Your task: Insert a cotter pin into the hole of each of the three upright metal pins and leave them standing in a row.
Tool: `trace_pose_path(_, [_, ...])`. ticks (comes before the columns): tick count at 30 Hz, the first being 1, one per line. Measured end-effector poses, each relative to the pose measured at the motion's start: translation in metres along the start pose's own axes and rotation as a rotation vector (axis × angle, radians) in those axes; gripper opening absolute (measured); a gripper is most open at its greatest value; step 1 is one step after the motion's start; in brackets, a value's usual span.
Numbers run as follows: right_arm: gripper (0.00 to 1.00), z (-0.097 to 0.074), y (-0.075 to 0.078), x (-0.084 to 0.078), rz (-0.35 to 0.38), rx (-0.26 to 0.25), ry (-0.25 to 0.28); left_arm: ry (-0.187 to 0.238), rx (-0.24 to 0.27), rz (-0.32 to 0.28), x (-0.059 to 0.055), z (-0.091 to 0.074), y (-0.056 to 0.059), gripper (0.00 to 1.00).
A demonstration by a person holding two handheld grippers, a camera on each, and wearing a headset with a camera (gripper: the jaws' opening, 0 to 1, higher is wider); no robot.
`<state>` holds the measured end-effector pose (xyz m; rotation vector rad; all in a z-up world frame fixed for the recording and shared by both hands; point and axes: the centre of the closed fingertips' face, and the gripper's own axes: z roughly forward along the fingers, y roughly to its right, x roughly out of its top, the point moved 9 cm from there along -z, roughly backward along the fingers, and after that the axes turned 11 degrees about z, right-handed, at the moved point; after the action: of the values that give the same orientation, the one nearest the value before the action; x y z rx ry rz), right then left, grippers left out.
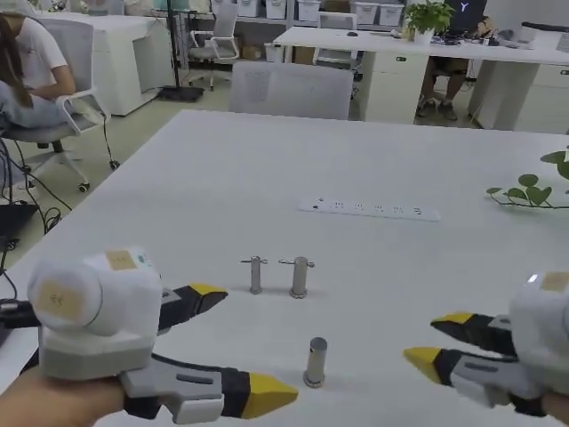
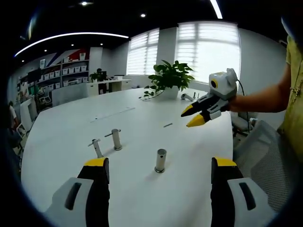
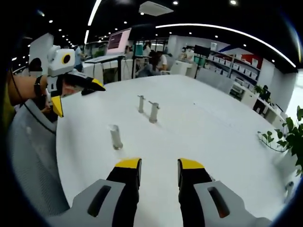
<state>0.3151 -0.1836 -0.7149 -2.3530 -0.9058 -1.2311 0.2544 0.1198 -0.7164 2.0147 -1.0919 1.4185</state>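
Note:
Three upright metal pins stand on the white table (image 1: 222,196). The thin far-left pin (image 1: 256,274) and the thicker pin (image 1: 299,277) beside it each carry a cotter pin across the top. The nearest pin (image 1: 316,361) stands alone in front, its top bare. My left gripper (image 1: 238,342) is open wide to the left of this pin, which shows ahead between its jaws in the left gripper view (image 2: 161,160). My right gripper (image 1: 434,338) hovers open to the pin's right, holding nothing. In the right gripper view the bare pin (image 3: 115,137) stands ahead to the left.
A white power strip (image 1: 369,210) lies across the table's middle, and plant leaves (image 1: 529,191) reach in at the right edge. A grey chair (image 1: 289,89) stands at the far edge. A person (image 1: 27,62) sits at the far left. A small thin item (image 2: 168,125) lies on the table.

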Motion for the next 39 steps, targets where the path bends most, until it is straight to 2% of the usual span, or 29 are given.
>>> trace_pose_path(3, [0.31, 0.0, 0.031, 0.005, -0.021, -0.029, -0.03, 0.0, -0.003, -0.001, 0.0, 0.0, 0.001, 0.89])
trace_pose_path(6, [0.31, 0.005, 0.051, 0.007, -0.037, -0.048, -0.061, -0.003, -0.001, -0.001, -0.001, -0.001, 0.001, 0.89])
trace_pose_path(9, [0.26, 0.013, 0.065, 0.008, -0.075, -0.045, -0.102, -0.004, 0.005, -0.005, -0.001, -0.003, 0.0, 0.89])
trace_pose_path(10, [0.26, 0.017, 0.071, 0.006, -0.081, -0.02, -0.132, -0.004, 0.006, -0.006, -0.001, -0.003, 0.0, 0.89])
trace_pose_path(12, [0.26, 0.023, 0.079, 0.004, -0.103, -0.022, -0.174, -0.008, 0.012, -0.007, -0.002, -0.004, 0.0, 0.89])
trace_pose_path(13, [0.25, 0.027, 0.085, 0.001, -0.095, -0.003, -0.218, -0.009, 0.015, -0.011, -0.002, -0.004, 0.0, 0.89])
trace_pose_path(15, [0.23, 0.034, 0.093, 0.002, -0.108, -0.006, -0.241, -0.012, 0.024, -0.014, -0.004, -0.005, -0.001, 0.89])
trace_pose_path(17, [0.2, 0.04, 0.096, 0.002, -0.114, 0.027, -0.269, -0.012, 0.029, -0.02, -0.004, -0.005, -0.002, 0.89])
trace_pose_path(20, [0.18, 0.047, 0.099, 0.001, -0.175, 0.057, -0.333, -0.016, 0.04, -0.026, -0.006, -0.005, -0.003, 0.89])
trace_pose_path(22, [0.18, 0.053, 0.097, -0.003, -0.197, 0.109, -0.393, -0.017, 0.047, -0.03, -0.007, -0.006, -0.003, 0.89])
trace_pose_path(25, [0.17, 0.061, 0.101, -0.01, -0.271, 0.13, -0.467, -0.018, 0.058, -0.035, -0.009, -0.008, -0.003, 0.89])
trace_pose_path(32, [0.14, 0.074, 0.106, -0.015, -0.317, 0.152, -0.517, -0.027, 0.074, -0.048, -0.012, -0.011, -0.004, 0.88])
trace_pose_path(39, [0.12, 0.08, 0.112, -0.019, -0.307, 0.158, -0.561, -0.028, 0.083, -0.057, -0.014, -0.012, -0.003, 0.87])
